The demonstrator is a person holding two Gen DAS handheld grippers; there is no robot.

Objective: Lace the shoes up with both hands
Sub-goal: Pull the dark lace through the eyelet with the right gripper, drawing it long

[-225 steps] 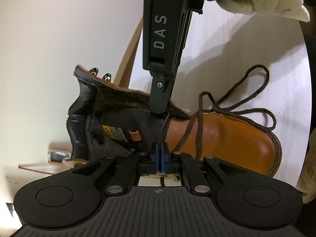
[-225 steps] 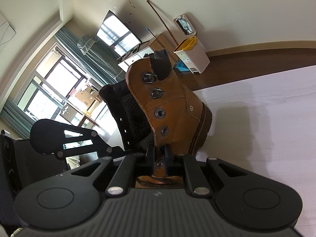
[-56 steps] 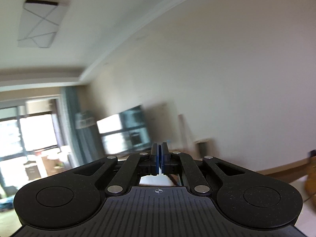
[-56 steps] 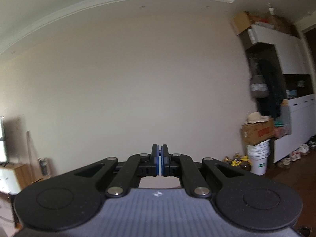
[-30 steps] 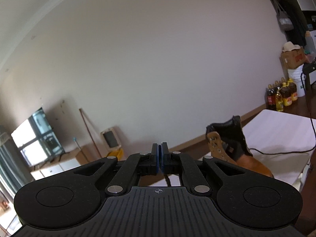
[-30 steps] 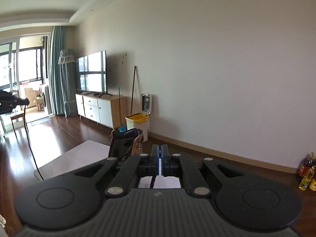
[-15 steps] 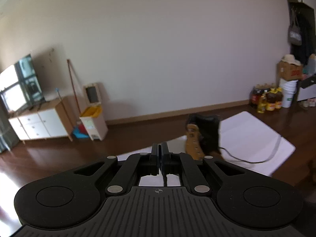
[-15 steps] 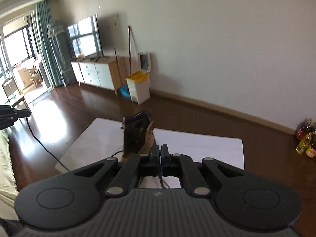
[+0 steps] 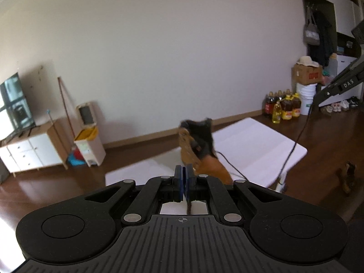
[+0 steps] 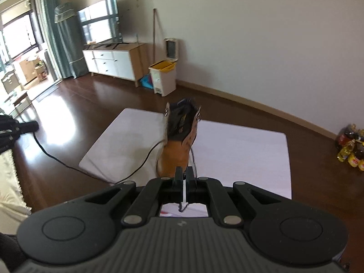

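1. Left gripper (image 9: 184, 170): the pads (image 9: 178, 179) were found pressed fully together. A dark stub of the left lace end (image 9: 188, 206) was seen hanging behind them, so it was judged to be pinched there.
2. Right gripper (image 10: 184, 173): the jaws were likewise closed. A thin tail of the right lace end (image 10: 182, 206) showed just behind the pads and was judged held.
3. Lace runs: in the left wrist view one strand was drawn from the boot (image 9: 200, 150) toward 2 o'clock, up to the other gripper. In the right wrist view a strand was led off toward 9 o'clock. Both were stretched long and well off the surface.
4. Boot: it was stood upright on the white table (image 9: 250, 141) at 12 o'clock from each gripper, well apart from both, with the toe toward the cameras. Its collar was blurred.
5. Hazards, as judged:
   a. The boot could be tipped or dragged toward the table edge if the strands were pulled harder or unevenly.
   b. A thin lace end could be lost from the pads under tension, since only a short tail was gripped.
   c. The lace could be drawn through the eyelets to one side, leaving unequal ends.
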